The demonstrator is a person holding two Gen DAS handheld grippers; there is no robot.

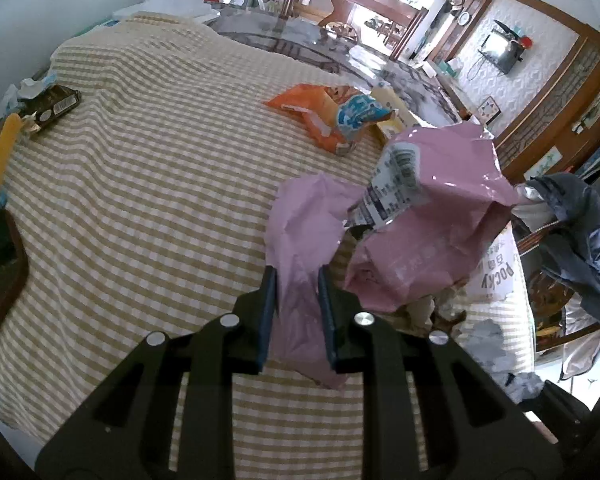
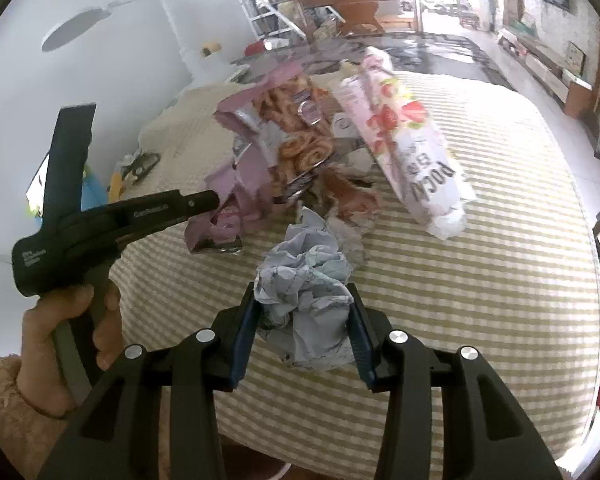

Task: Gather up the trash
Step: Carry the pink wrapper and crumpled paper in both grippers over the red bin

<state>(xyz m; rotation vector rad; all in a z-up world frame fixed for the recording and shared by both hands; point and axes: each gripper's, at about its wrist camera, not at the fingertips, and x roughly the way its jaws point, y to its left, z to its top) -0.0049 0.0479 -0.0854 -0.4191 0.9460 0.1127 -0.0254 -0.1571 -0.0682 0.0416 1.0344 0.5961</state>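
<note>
Checked beige-and-white cloth (image 1: 140,184) covers the whole surface, seen in both wrist views; beyond its far edge lie a dark glossy tabletop and a bright doorway.

Pink plastic bag (image 1: 432,216): largest item, crumpled, at 3 o'clock in the left wrist view, bearing a white printed label. A thin flap of it runs down to 6 o'clock. In the right wrist view the same bag sits at 11 o'clock with snack wrappers spilling from its mouth.

Long white snack box (image 2: 412,152): strawberry print and dark lettering, lying slantwise at 1 o'clock in the right wrist view, just beside the bag.

Orange snack packet (image 1: 316,116): at 12 o'clock in the left wrist view, flat on the cloth, with a blue wrapper (image 1: 360,114) resting on it.

Dark wrapper (image 1: 56,106): at 9 o'clock in the left wrist view, near the cloth's edge, well apart from the rest.

Crumpled pale-blue paper (image 2: 308,288): a wad at centre of the right wrist view, raised slightly off the cloth.

Left claw (image 1: 296,276): fingers drawn nearly together, clamped on the bag's pink flap. The person's left hand (image 2: 60,320), in a fuzzy sleeve, grips its handle at 8 o'clock in the right wrist view.

Right claw (image 2: 304,296): fingers pressed against both sides of the paper wad, holding it.
</note>
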